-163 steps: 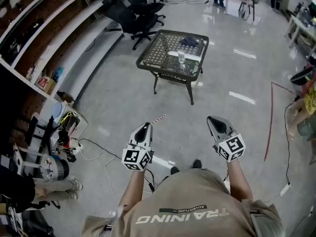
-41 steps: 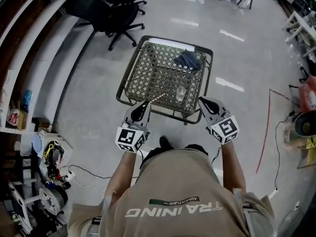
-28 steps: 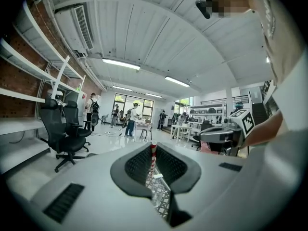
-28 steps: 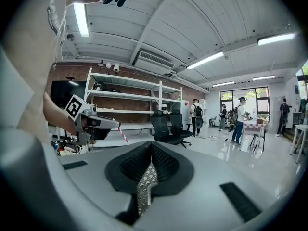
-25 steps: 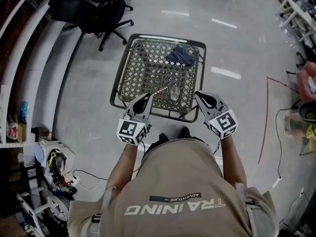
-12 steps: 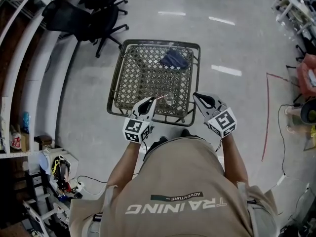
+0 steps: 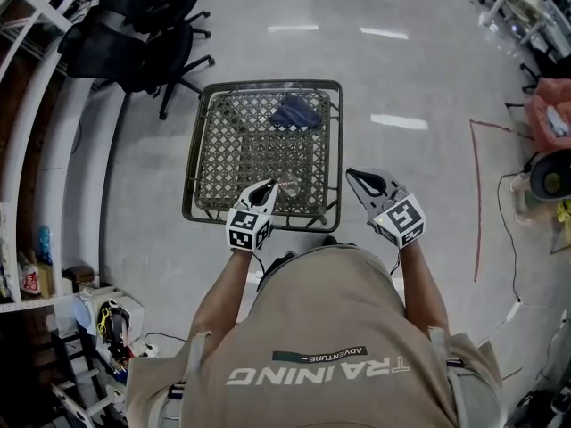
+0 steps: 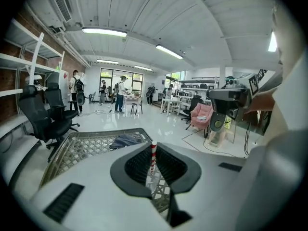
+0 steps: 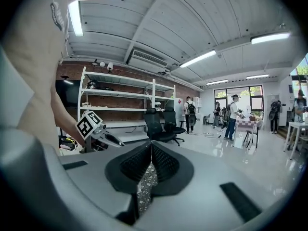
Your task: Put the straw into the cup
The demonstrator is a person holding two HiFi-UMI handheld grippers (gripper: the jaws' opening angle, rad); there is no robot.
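A red-and-white striped straw (image 8: 153, 154) stands upright between the jaws of my left gripper (image 8: 153, 146), which is shut on it. In the head view the left gripper (image 7: 267, 186) hovers over the near edge of the black lattice table (image 7: 234, 150), right beside a small clear cup (image 7: 290, 185) standing there. In the left gripper view the cup is mostly hidden behind the jaws. My right gripper (image 7: 357, 178) is off the table's near right corner. Its jaws meet at the tips (image 9: 151, 146) with nothing between them.
A dark blue cloth (image 7: 293, 112) lies at the table's far side, also seen in the left gripper view (image 8: 126, 140). Black office chairs (image 7: 134, 47) stand at the back left near shelving. A red line (image 7: 475, 194) runs on the glossy floor to the right.
The table has come closer under both grippers. My left gripper has dropped and moved forward with the straw, up to the cup. The right gripper shifted a little beside the table.
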